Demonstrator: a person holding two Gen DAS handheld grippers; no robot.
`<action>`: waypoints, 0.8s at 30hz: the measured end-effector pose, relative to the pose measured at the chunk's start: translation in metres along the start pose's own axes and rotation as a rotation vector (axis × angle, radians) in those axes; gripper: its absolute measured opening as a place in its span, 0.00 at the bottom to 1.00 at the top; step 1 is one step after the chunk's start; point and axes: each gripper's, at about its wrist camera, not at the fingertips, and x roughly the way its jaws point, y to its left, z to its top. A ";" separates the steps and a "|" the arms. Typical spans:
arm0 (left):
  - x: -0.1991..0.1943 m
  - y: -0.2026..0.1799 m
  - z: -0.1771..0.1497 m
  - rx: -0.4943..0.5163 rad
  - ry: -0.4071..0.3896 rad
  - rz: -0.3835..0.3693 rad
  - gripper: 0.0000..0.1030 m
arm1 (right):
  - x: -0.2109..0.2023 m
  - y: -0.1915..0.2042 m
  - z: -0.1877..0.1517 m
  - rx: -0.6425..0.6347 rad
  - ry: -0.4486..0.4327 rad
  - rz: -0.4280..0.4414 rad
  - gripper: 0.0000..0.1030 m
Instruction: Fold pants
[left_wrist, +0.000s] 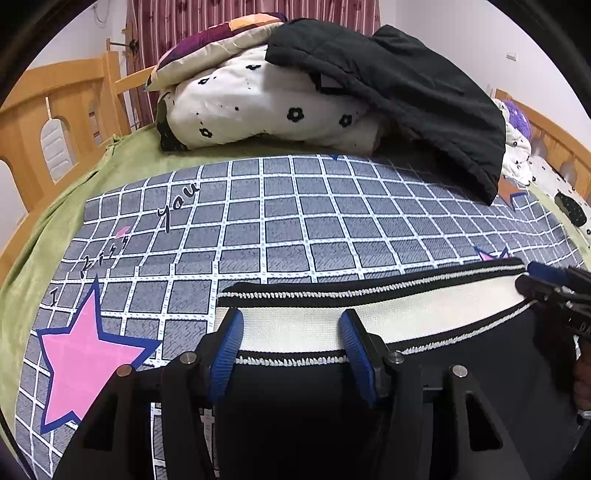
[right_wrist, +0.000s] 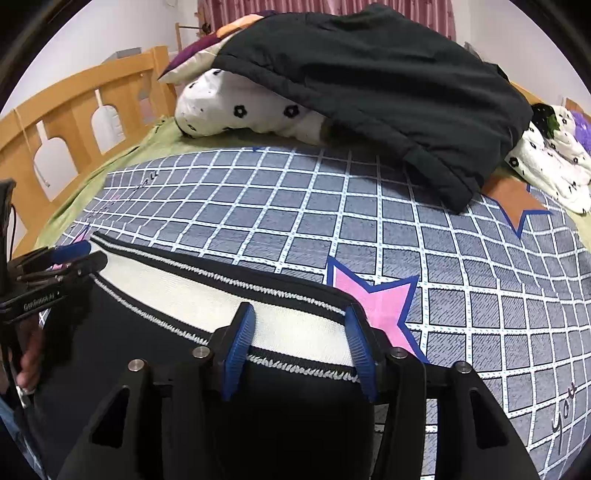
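Lying flat on the checked bedsheet (left_wrist: 280, 221), the black pants (left_wrist: 295, 406) stretch their white waistband (left_wrist: 295, 325) across the near side — left gripper (left_wrist: 291, 345) and right gripper (right_wrist: 301, 341) straddle its ends, jaws parted, unclamped. Likely next: pinch both corners for folding.
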 end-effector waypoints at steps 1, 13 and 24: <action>0.001 0.000 0.000 0.000 0.002 -0.001 0.52 | 0.001 0.000 0.001 0.000 0.004 -0.003 0.52; -0.038 -0.017 -0.030 0.120 0.060 -0.023 0.55 | -0.012 -0.016 -0.004 0.036 0.068 0.057 0.63; -0.123 -0.034 -0.122 0.158 0.131 -0.076 0.55 | -0.106 0.020 -0.115 -0.074 0.045 -0.025 0.59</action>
